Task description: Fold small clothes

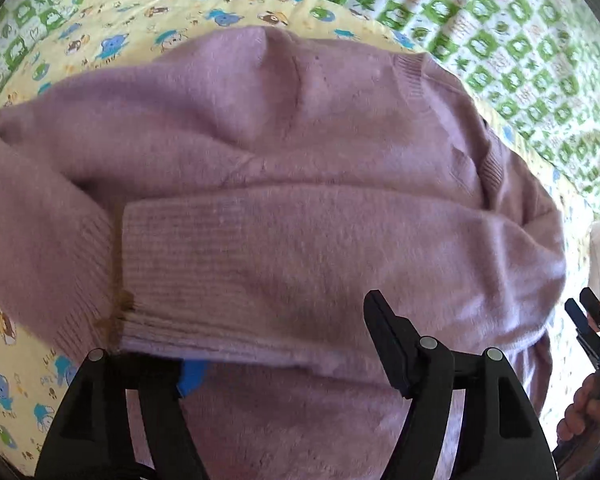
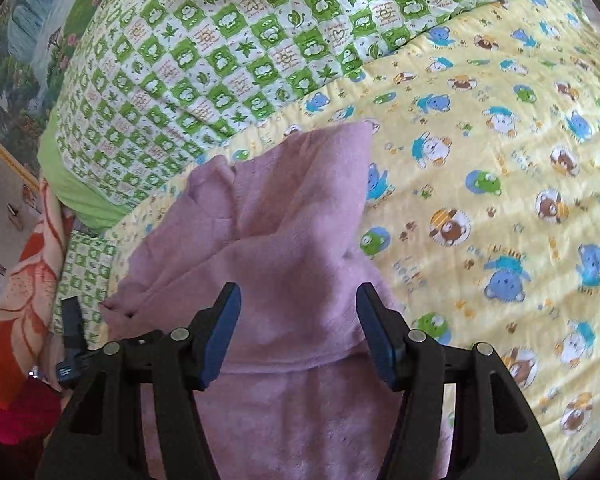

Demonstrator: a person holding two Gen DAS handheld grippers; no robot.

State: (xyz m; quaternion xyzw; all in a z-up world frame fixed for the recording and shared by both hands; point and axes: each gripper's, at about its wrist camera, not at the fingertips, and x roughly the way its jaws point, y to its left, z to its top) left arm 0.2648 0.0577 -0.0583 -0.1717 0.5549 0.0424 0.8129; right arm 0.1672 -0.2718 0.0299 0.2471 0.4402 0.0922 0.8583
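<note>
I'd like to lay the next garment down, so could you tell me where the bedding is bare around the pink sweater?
Bare yellow bear-print sheet lies right of the pink sweater, up to the green checked quilt. A smaller strip shows near the left claw. The sweater's other side is crowded: quilt, orange cloth, both claws.

left wrist: close, down over sweater (image 1: 284, 168) | right wrist: close, same sweater, yellow quilt (image 2: 480, 184) shared
</note>
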